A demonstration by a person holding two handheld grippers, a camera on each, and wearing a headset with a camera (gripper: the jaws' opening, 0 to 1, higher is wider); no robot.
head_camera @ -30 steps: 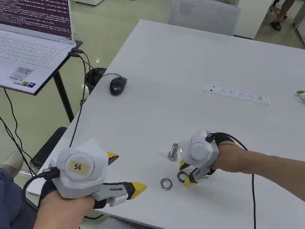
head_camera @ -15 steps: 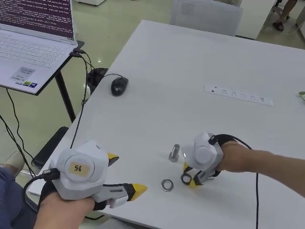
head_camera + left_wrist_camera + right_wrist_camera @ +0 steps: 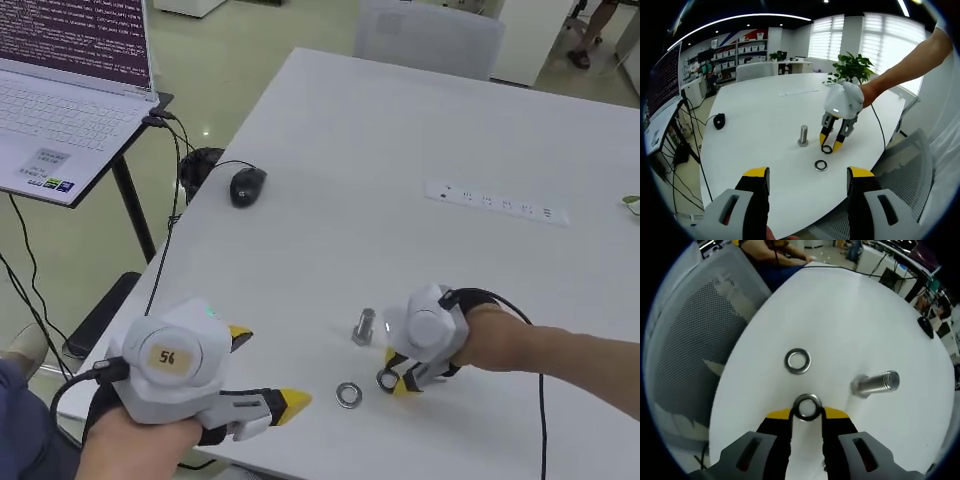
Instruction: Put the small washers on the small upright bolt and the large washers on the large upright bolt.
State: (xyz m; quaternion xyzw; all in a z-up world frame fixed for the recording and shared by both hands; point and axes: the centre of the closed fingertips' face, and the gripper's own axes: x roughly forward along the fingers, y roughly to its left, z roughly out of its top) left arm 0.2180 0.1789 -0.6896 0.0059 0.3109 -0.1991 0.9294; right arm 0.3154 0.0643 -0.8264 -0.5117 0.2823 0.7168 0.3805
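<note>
Little moved: right gripper [image 3: 394, 374] still low beside bolt [image 3: 364, 326]. Left gripper [image 3: 268, 365] fingers wide apart, holding nothing. Loose washer [image 3: 349, 395] on tabletop [image 3: 400, 150], just ahead of right fingers. Right fingers pinch second washer [image 3: 807, 407]. Next, likely: lift it over bolt top, line up hole, let go.

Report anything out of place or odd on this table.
Nothing stands out. The bolt stands upright, one washer lies flat near it, and the right tongs pinch a second washer by its rim. The left tongs hang open, empty.
</note>
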